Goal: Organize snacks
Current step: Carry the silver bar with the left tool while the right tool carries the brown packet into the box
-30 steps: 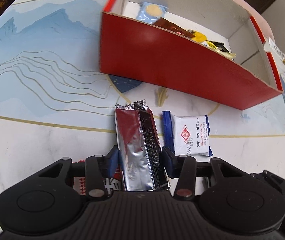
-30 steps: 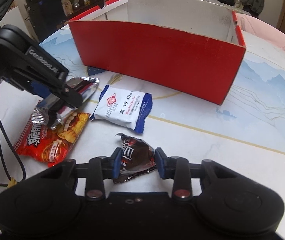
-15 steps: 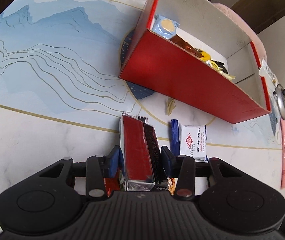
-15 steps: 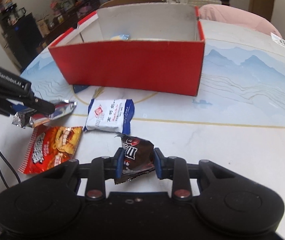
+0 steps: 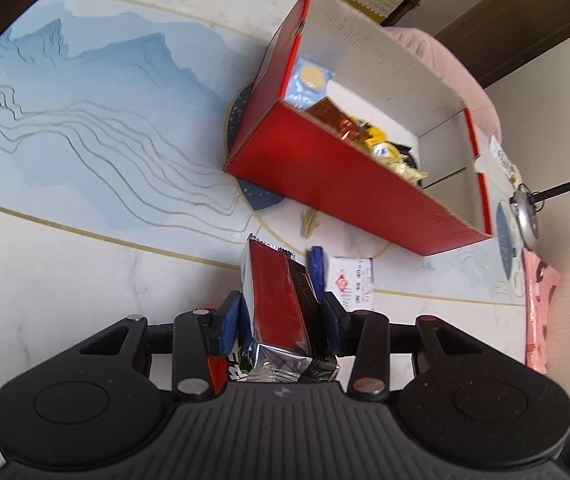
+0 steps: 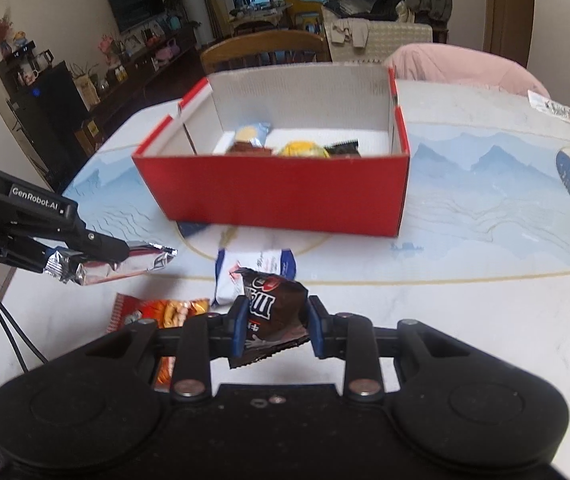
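Both hand-held grippers (image 5: 281,316) (image 6: 273,326) angled downward

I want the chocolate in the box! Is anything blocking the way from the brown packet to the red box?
Nothing visible does. The right hand-held gripper holds the brown packet above the table. Only the white-and-blue packet lies flat below, and the red box is open on top.

One box (image 6: 281,196), eight snack packets (image 6: 273,312)
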